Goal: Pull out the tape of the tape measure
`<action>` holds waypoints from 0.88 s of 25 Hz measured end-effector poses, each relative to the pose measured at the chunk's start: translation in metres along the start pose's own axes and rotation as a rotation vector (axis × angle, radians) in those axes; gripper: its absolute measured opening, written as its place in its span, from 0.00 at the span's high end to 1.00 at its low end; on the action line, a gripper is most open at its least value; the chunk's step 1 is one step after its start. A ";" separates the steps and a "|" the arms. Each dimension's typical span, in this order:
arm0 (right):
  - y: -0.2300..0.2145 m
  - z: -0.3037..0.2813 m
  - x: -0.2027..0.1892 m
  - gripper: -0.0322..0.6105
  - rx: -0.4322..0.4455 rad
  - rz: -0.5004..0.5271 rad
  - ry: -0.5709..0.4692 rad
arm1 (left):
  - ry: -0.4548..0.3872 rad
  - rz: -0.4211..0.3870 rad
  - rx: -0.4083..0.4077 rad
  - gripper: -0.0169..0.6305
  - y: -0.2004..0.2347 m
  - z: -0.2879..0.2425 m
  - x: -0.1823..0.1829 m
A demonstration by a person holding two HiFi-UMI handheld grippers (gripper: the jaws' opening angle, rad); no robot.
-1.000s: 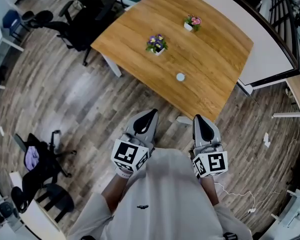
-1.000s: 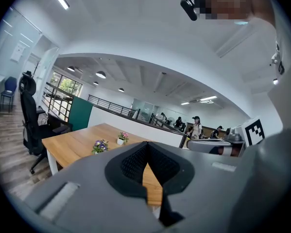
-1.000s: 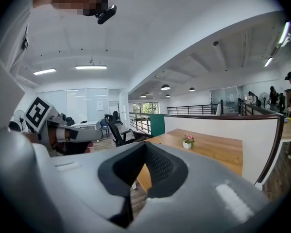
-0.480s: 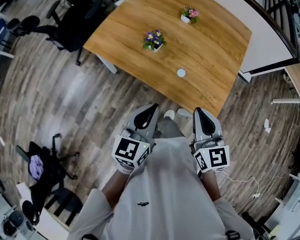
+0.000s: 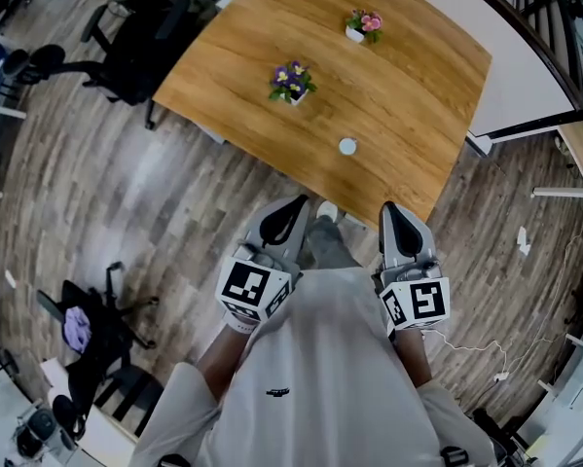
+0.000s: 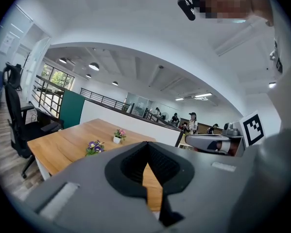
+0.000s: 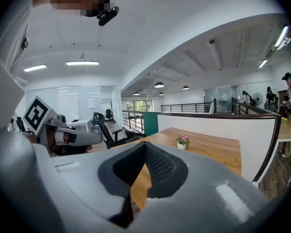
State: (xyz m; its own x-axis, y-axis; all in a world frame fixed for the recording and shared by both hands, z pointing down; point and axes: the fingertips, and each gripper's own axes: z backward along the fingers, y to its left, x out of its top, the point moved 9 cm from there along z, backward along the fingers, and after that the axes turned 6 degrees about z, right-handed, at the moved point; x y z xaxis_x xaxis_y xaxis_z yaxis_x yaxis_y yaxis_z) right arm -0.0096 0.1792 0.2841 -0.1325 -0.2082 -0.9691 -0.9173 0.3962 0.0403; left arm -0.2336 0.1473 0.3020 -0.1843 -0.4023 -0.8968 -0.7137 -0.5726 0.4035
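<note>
A small round white tape measure (image 5: 347, 146) lies on the wooden table (image 5: 408, 95), near its front edge. My left gripper (image 5: 293, 210) is held close to my body, over the floor in front of the table, with its jaws shut and nothing in them. My right gripper (image 5: 395, 214) hangs beside it at the same height, also shut and empty, just short of the table's near corner. Both gripper views look along shut jaws (image 6: 146, 165) (image 7: 138, 168) toward the table top. The tape measure is hidden in both gripper views.
Two small flower pots stand on the table, purple (image 5: 291, 81) and pink (image 5: 361, 24). A black office chair (image 5: 140, 42) stands at the table's left. A low black stand (image 5: 87, 334) is on the wood floor at my left. A curved white partition (image 5: 525, 76) borders the table's right.
I have stepped a little toward the table; it now sits lower and nearer in the head view. Both grippers stay shut in front of my body.
</note>
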 end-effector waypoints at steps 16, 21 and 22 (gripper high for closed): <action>-0.071 -0.045 0.011 0.58 0.039 -0.033 -0.083 | 0.034 -0.123 -0.051 0.57 -0.012 -0.085 0.038; -0.100 -0.052 0.008 0.58 0.033 -0.042 -0.093 | 0.052 -0.127 -0.053 0.56 -0.016 -0.116 0.035; -0.107 -0.053 0.006 0.58 0.032 -0.042 -0.093 | 0.054 -0.128 -0.055 0.56 -0.019 -0.123 0.036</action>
State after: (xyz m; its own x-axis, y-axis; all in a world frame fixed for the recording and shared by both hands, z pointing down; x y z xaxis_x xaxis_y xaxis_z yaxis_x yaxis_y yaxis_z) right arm 0.0676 0.0879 0.2867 -0.0570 -0.1418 -0.9883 -0.9087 0.4173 -0.0074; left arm -0.1435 0.0561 0.2842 -0.0564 -0.3606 -0.9310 -0.6905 -0.6595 0.2972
